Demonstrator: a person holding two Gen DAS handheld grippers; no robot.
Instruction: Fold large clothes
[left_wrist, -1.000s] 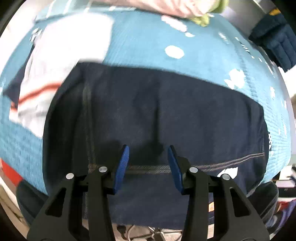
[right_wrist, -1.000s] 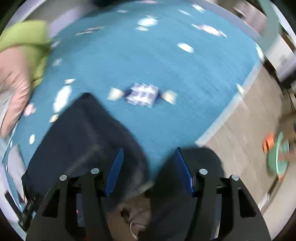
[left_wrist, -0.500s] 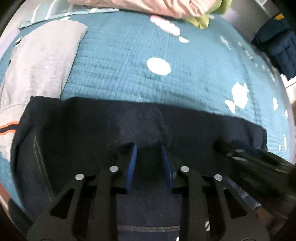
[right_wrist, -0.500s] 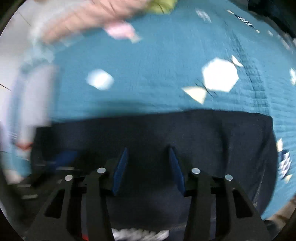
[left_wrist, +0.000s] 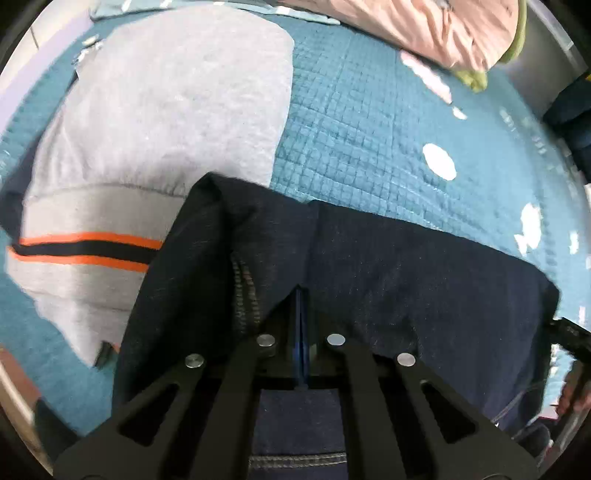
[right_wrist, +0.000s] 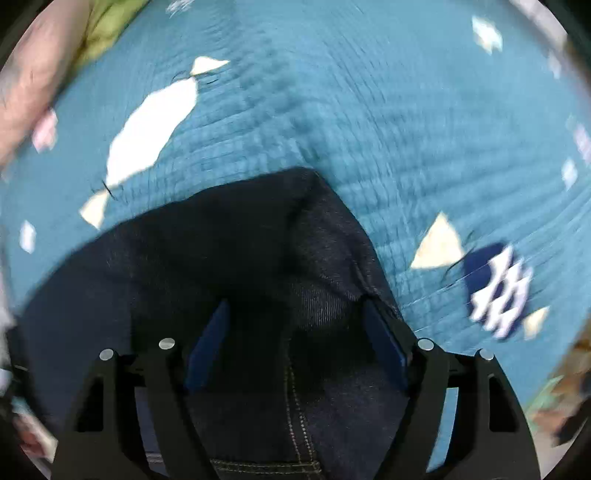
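Left wrist view, far left: grey knit sweatshirt with an orange-and-black striped band (left_wrist: 155, 122) lies flat on the teal quilted bedspread with white shapes (left_wrist: 369, 122). A pink and green bundle of cloth (left_wrist: 424, 26) sits at the far edge.

Centre: dark navy denim garment with pale topstitching (left_wrist: 406, 280) lies on the bedspread, its left corner overlapping the sweatshirt. Left gripper (left_wrist: 300, 325) points steeply down; its blue fingers (left_wrist: 297, 343) are clenched together. A raised ridge of denim beside them suggests a pinched fold, but cloth between the pads is not clearly visible.

Right wrist view: right gripper (right_wrist: 295, 343) hangs over the garment's right corner (right_wrist: 303, 236). Its fingers (right_wrist: 207, 347) are spreading apart, with denim below and between them, pads not pressing.

Handling judgement: denim reads as heavy, limp but with some body; not slippery, not fragile. It should hold a crease and drag on the quilting. Best holds appear to be the stitched hem and seamed corners, where doubled cloth gives the fingers bulk.
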